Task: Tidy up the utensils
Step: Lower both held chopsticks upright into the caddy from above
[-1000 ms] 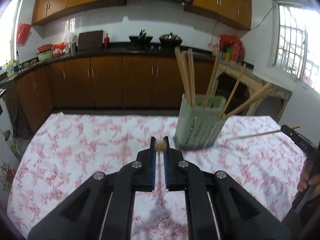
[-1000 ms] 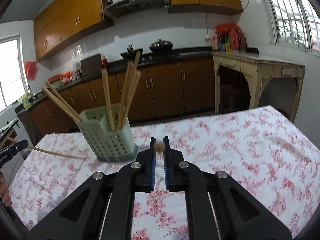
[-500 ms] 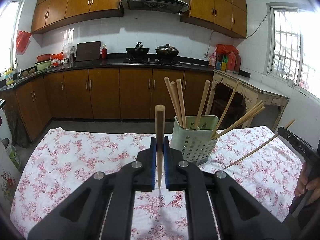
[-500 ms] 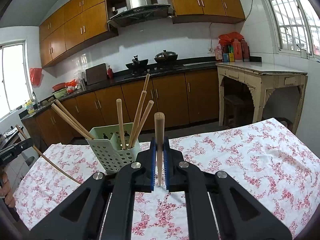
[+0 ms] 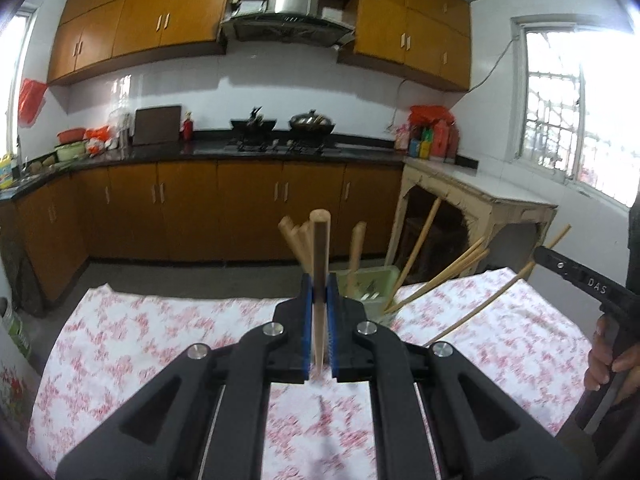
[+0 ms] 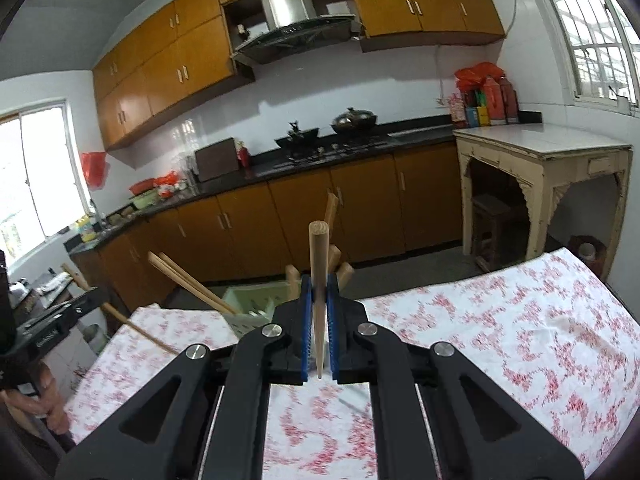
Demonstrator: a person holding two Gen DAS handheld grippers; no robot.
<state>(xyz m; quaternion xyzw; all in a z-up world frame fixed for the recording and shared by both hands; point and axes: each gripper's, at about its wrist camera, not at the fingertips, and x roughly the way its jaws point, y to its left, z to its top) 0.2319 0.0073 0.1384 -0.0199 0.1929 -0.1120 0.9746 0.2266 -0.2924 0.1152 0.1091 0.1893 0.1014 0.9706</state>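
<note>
Chopsticks clamped upright, one in each of my tongs, above the floral table (image 5: 168, 332).
My left tongs (image 5: 319, 312) pinch a chopstick (image 5: 319, 264) near its thin end; my right tongs (image 6: 319, 312) grip the other chopstick (image 6: 319, 276) likewise. I hold them tip-down, I judge, so they can drop into the green holder (image 5: 370, 290), which stands behind the tongs with more chopsticks fanned inside.

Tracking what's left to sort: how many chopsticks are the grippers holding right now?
2: a chopstick upright in the left gripper, another chopstick upright in the right gripper.
</note>
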